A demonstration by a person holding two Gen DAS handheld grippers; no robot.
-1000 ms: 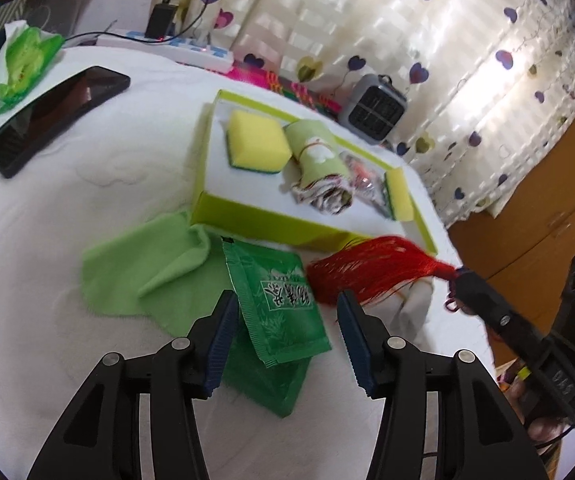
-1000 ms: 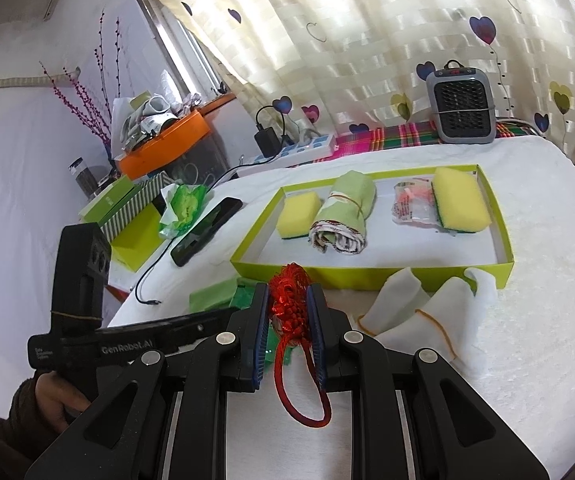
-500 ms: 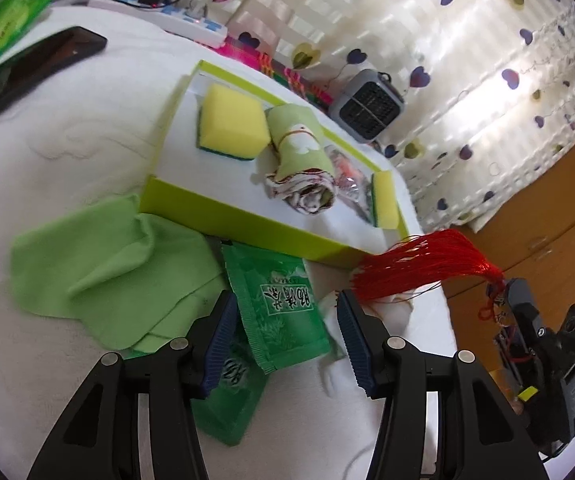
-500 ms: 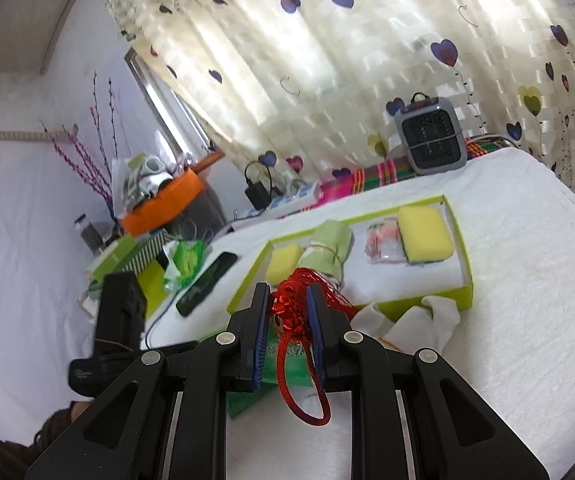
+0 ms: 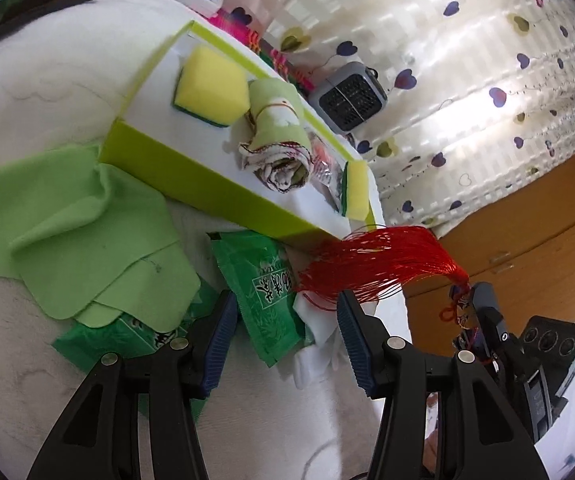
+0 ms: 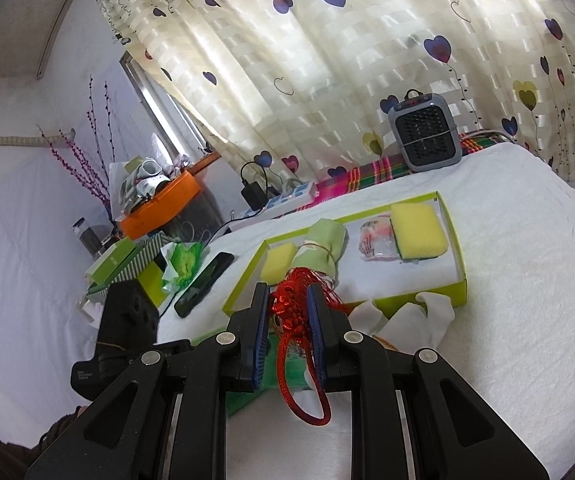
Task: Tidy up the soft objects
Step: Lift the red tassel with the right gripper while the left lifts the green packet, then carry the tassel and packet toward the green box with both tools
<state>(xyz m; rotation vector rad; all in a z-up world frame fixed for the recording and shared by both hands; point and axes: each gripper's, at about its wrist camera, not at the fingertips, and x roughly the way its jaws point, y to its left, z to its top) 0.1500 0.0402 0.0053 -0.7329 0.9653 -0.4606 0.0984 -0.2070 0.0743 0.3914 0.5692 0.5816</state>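
A white-quilted bed (image 6: 507, 280) carries a shallow lime-green cardboard tray (image 6: 457, 280) already holding two yellow sponges (image 6: 417, 230), a rolled green patterned cloth (image 5: 279, 128) and a clear plastic packet (image 6: 375, 242); left outside, just beside the tray's near wall, lie a loose light-green cleaning cloth (image 5: 75, 224), green foil sachets (image 5: 263, 296) and white socks (image 6: 407, 320); the left gripper (image 5: 283, 332) hovers over a sachet, fingers spread and empty; the right gripper (image 6: 287, 316) pinches a red knotted tassel (image 6: 291, 306) between nearly closed fingers, raised near the tray; sorting appears roughly half finished.
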